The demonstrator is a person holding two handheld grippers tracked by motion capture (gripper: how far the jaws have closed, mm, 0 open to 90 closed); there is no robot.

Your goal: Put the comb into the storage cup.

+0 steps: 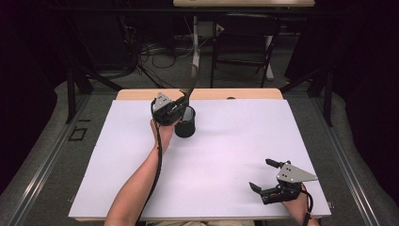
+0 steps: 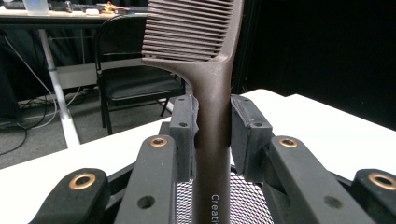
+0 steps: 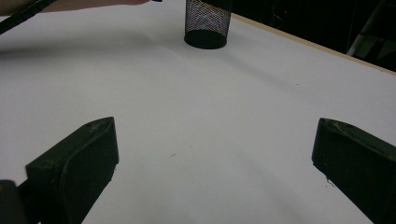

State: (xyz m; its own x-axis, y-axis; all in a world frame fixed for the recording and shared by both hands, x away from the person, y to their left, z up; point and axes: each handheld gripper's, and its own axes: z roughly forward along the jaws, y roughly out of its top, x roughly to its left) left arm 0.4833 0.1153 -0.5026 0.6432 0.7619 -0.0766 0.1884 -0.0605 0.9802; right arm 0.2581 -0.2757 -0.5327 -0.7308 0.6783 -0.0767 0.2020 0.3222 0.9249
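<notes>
Jaws of the left gripper [image 2: 212, 135] pressing tight on both sides of the brown comb [image 2: 205, 70], pinching its handle. Jaws of the right gripper [image 3: 215, 158] standing wide apart, holding nothing.

Looking at things by the black mesh cup [image 1: 185, 122], from big to small:

Lying under the cup, the white table [image 1: 235, 155], with the cup standing upright near its far edge.

Reaching up to the cup from the near side, the person's left forearm [image 1: 136, 188], with a black cable running along it.

Hovering just beside and partly over the cup, the left gripper [image 1: 176, 109], with its grey plate on top.

Resting well apart from the cup, at the near right corner of the table, the right gripper [image 1: 263, 176] in the right hand [image 1: 296, 205].

Sticking up over the cup, the comb [image 1: 190, 87], teeth end pointing up and away, handle end going down toward the mesh seen below the jaws.

Showing on the handle, small white letters.
</notes>
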